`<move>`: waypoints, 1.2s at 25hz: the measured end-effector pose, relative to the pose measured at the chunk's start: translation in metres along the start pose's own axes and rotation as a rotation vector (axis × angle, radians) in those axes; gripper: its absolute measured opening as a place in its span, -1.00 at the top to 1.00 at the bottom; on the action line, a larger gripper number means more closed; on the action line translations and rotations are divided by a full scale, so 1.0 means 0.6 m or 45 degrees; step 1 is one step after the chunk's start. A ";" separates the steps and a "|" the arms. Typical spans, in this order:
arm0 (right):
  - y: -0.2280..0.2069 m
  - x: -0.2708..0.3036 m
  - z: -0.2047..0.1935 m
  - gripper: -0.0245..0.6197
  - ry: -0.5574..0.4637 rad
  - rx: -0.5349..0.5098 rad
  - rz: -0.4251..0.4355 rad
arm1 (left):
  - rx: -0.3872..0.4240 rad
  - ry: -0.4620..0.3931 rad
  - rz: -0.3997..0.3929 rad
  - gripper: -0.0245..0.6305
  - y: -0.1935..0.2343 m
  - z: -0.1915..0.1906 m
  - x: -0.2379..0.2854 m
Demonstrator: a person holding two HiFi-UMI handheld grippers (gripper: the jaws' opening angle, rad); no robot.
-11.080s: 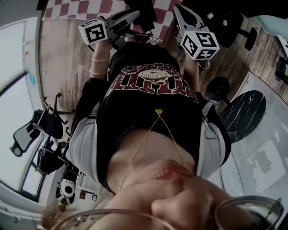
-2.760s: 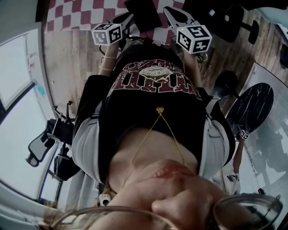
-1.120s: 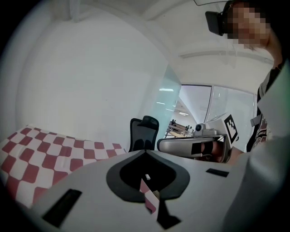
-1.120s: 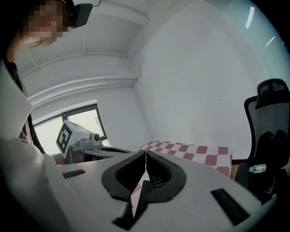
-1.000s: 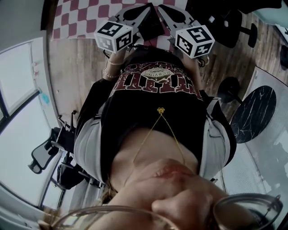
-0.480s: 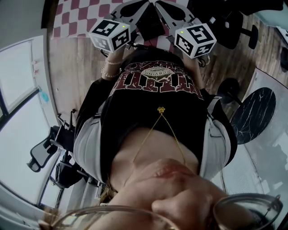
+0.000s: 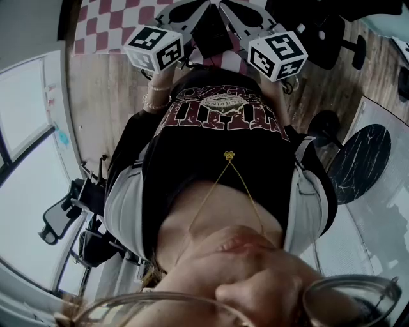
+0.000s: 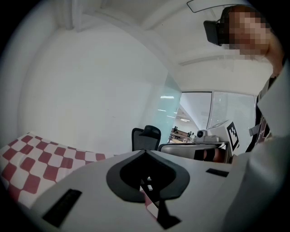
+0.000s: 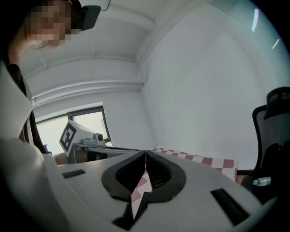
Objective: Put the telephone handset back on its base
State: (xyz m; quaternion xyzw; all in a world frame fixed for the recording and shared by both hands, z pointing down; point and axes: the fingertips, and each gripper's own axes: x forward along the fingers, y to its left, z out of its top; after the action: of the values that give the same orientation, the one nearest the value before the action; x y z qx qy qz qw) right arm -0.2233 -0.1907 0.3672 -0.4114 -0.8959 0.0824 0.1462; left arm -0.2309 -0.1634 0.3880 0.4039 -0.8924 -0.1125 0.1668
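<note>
No telephone handset or base can be made out in any view. In the head view, both grippers are held out past the person's black printed shirt [image 7: 220, 115], over a red-and-white checkered cloth [image 7: 108, 22]. My left gripper [image 7: 203, 5] and my right gripper [image 7: 225, 5] point toward each other, tips nearly touching. A dark object [image 7: 212, 35] lies under them, mostly hidden. In the left gripper view, my left gripper [image 8: 145, 152] has its jaws pressed together with nothing between them. My right gripper [image 9: 146, 153] in the right gripper view is closed the same way.
Wooden floor [image 7: 96, 96] lies to the left of the cloth. Black office chairs [image 7: 70, 204] stand at the lower left and another chair base [image 7: 332, 38] at the upper right. A dark round marbled tabletop [image 7: 361, 156] is on the right. White walls fill both gripper views.
Over the earlier frames the two grippers have drawn closer together above the dark object. In the last half second they have barely shifted.
</note>
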 end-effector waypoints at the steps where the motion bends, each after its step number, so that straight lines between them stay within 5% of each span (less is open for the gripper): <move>1: -0.001 0.000 0.000 0.86 0.001 0.000 -0.002 | 0.001 0.001 0.000 0.89 0.000 0.000 0.000; 30: -0.007 0.015 -0.005 0.86 0.053 0.002 -0.003 | -0.022 0.042 0.014 0.89 0.018 -0.007 0.005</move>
State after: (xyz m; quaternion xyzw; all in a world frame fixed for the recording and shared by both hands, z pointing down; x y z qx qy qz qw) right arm -0.2307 -0.1865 0.3726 -0.4117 -0.8931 0.0742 0.1653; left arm -0.2382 -0.1590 0.3962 0.3991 -0.8908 -0.1125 0.1855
